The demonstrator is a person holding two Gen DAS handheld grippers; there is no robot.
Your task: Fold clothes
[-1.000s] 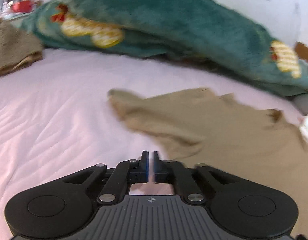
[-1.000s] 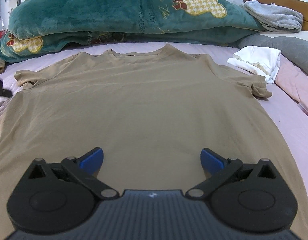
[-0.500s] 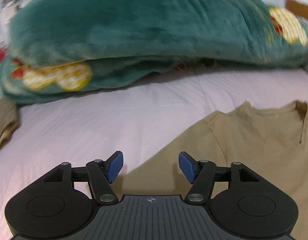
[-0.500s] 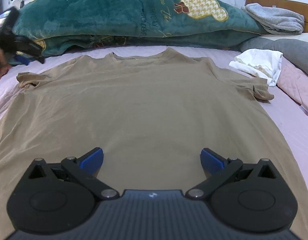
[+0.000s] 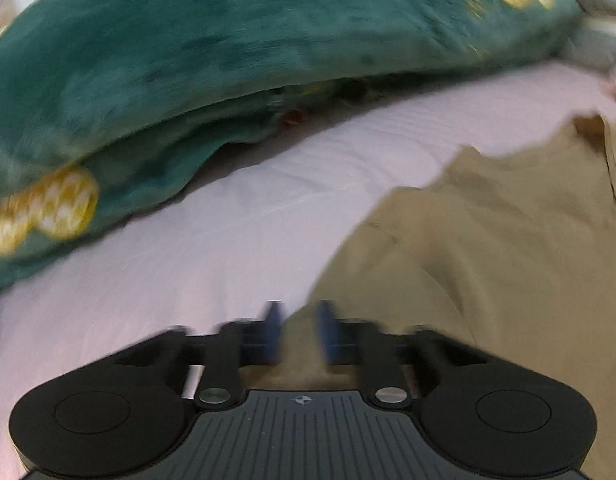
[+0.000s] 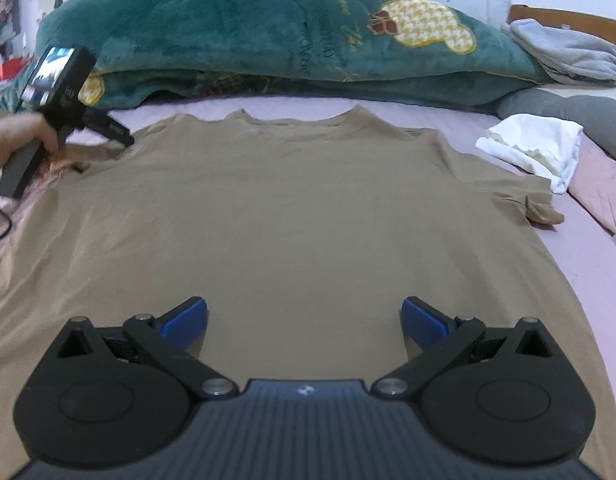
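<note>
One tan T-shirt (image 6: 292, 216) lies flat on the pink bedsheet (image 6: 612, 264), neckline toward the far side and hem toward the right wrist camera. Its front panel is smooth with faint creases. Two short sleeves are visible: the one on the right side of the right wrist view is crumpled at its end, and the one on the left side is bunched near the left gripper (image 6: 122, 136). No container appears in either view.

Left gripper (image 5: 298, 330): its jaws have just been closing and now stand narrow, with an edge of the shirt (image 5: 488, 260) between the blue pads (image 5: 273, 330). The left wrist view is motion-blurred, so whether the pads already press the fabric cannot be told. A hand (image 6: 16, 140) holds this gripper by its handle at the shirt's left shoulder, and a dark cable trails from it.

Right gripper (image 6: 304, 318): its jaws stand wide apart over the lower part of the shirt, with nothing held between its two blue pads (image 6: 186, 320).

Other items, counted:
- one dark green plush blanket (image 6: 268, 36) with yellow checked motifs, folded along the far side of the bed just beyond the neckline;
- one white garment (image 6: 536, 148), crumpled, beside the right sleeve;
- one grey garment (image 6: 568, 52) resting on the blanket's right end;
- one grey pillow (image 6: 576, 112) behind the white garment.
</note>
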